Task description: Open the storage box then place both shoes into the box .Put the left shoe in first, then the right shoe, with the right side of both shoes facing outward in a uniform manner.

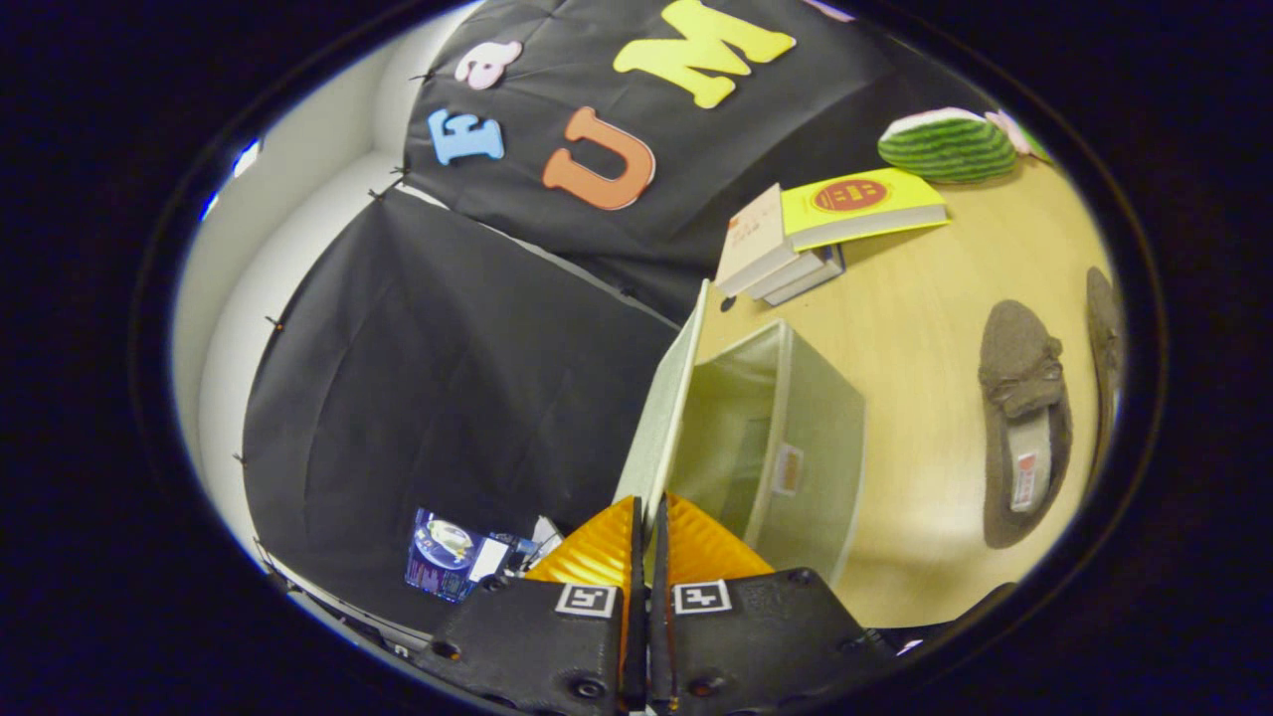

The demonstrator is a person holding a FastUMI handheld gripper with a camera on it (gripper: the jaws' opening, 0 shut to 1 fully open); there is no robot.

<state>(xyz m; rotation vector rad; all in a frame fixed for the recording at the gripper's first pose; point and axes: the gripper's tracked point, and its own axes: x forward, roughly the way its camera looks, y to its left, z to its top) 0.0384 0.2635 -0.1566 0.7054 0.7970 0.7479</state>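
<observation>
A staged recording booth, not a lived-in room: black cloth walls [448,378] hang beyond the tool [648,542], and the wooden worktop [915,338] ahead carries props, stacked books [825,234] and a watermelon toy [945,147].

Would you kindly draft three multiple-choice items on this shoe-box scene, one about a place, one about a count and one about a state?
1. Where does the stack of books lie?
A. inside the box
B. on the table beyond the storage box
C. on top of a shoe

2. How many shoes are on the table?
A. two
B. none
C. four

3. What is the gripper doing?
A. hanging open over a shoe
B. gripping a book
C. shut on the box's lid, which stands raised

Answers:
1 B, the books sit on the wood past the box, near the watermelon-patterned toy.
2 A, one shoe lies beside the box and a second shoe lies just past it.
3 C, both fingers close on the lid's edge and the box is open and empty.
</observation>
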